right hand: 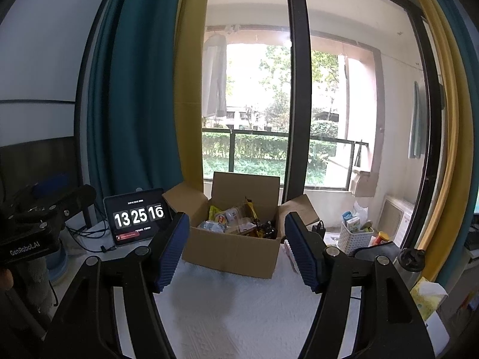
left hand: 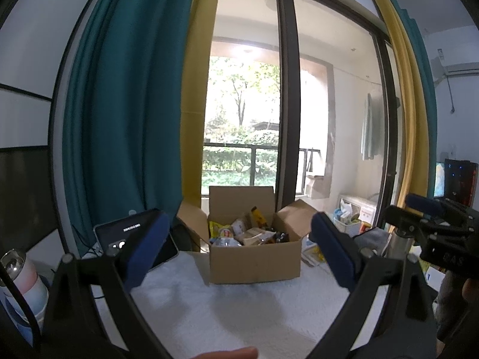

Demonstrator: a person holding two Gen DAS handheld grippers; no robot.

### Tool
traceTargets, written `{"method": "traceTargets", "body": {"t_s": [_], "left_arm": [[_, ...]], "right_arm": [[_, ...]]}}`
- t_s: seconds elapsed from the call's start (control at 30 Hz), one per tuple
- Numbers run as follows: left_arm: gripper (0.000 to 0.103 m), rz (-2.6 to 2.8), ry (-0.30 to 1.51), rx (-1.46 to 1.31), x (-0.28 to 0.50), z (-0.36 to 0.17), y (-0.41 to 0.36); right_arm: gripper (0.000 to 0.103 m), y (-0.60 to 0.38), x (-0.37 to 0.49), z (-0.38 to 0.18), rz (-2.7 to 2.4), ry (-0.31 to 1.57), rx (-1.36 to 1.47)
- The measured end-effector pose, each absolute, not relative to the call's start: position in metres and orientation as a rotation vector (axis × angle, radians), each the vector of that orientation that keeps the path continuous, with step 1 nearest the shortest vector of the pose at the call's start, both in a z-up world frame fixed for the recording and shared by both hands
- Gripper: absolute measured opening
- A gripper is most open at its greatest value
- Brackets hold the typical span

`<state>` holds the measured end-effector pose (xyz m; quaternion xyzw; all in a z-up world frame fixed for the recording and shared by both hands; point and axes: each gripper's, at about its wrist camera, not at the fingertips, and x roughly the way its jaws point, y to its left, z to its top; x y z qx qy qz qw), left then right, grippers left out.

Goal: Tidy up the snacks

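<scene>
Cardboard box (right hand: pixel 236 254) of snacks (right hand: pixel 236 220) on white cloth (right hand: pixel 239 314), both claws released, empty.

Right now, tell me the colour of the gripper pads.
Dark blue pads, clearest in the right wrist view.

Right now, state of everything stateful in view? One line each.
Brown cardboard box: flaps open, snack packets inside.
Left gripper: open, nothing between its blue pads.
Right gripper: open, empty.
Dark tablet: screen on, propped up, showing a flip clock.
White slatted plastic basket: upright, small cartons inside.
Teal and yellow curtains: drawn aside.
</scene>
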<state>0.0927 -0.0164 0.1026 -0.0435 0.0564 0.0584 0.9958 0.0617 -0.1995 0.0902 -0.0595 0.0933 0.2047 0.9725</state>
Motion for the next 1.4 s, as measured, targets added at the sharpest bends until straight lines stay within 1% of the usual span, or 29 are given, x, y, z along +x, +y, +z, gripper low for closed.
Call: {"method": "traceTargets", "body": {"t_s": [1.4], "left_arm": [[0.097,0.124,0.137,-0.097,0.1,0.098,-0.02]], "right_arm": [[0.069,-0.203,0.077,0.084,0.423,0.228,-0.118]]}}
